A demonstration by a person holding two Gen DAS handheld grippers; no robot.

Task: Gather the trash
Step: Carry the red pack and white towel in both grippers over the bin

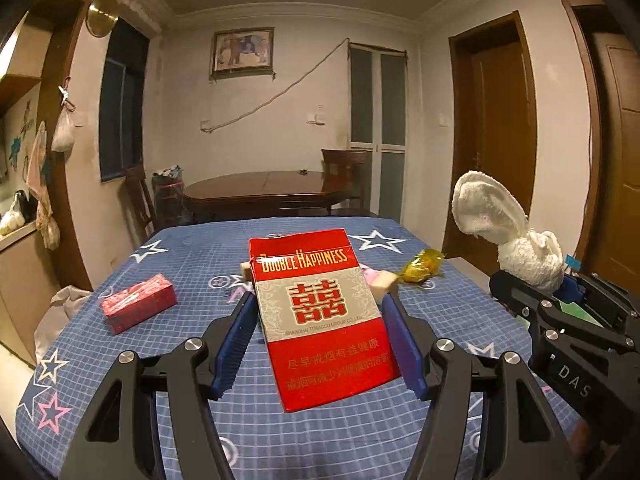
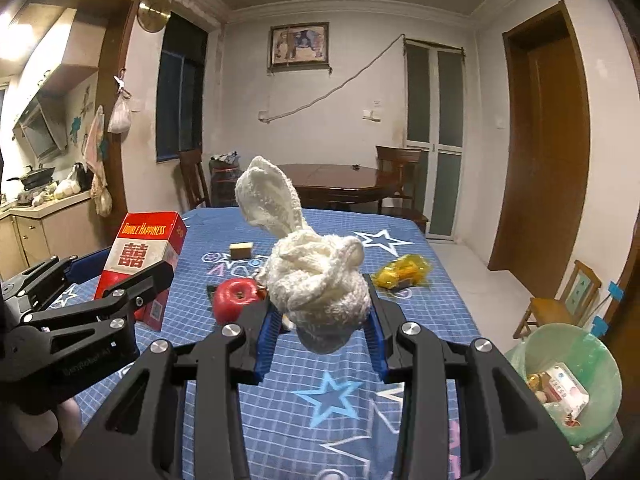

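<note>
- The left gripper [image 1: 320, 340] is clamped on a red cigarette box [image 1: 324, 320], its blue pads against the box's two sides; the box fills the middle of the left wrist view, lifted clear of the blue star tablecloth [image 1: 192, 256].
- The right gripper [image 2: 322, 332] is clamped on a knotted white cloth [image 2: 316, 280], which stands up in the centre of the right wrist view.
- The bin [image 2: 600, 364], lined with a green bag, sits at the lower right of the right wrist view, beside the table.
- To do this step well, I judge both loads should go over the bin's mouth before either grip is loosened; the cloth's loose flap could snag the rim.
- Left on the cloth: a yellow wrapper [image 2: 402, 274], a red apple [image 2: 234, 300], a small red pack [image 1: 138, 306], a tan block [image 2: 241, 249].
- The bin is cut off by the frame edge, and its contents are hard to make out.
</note>
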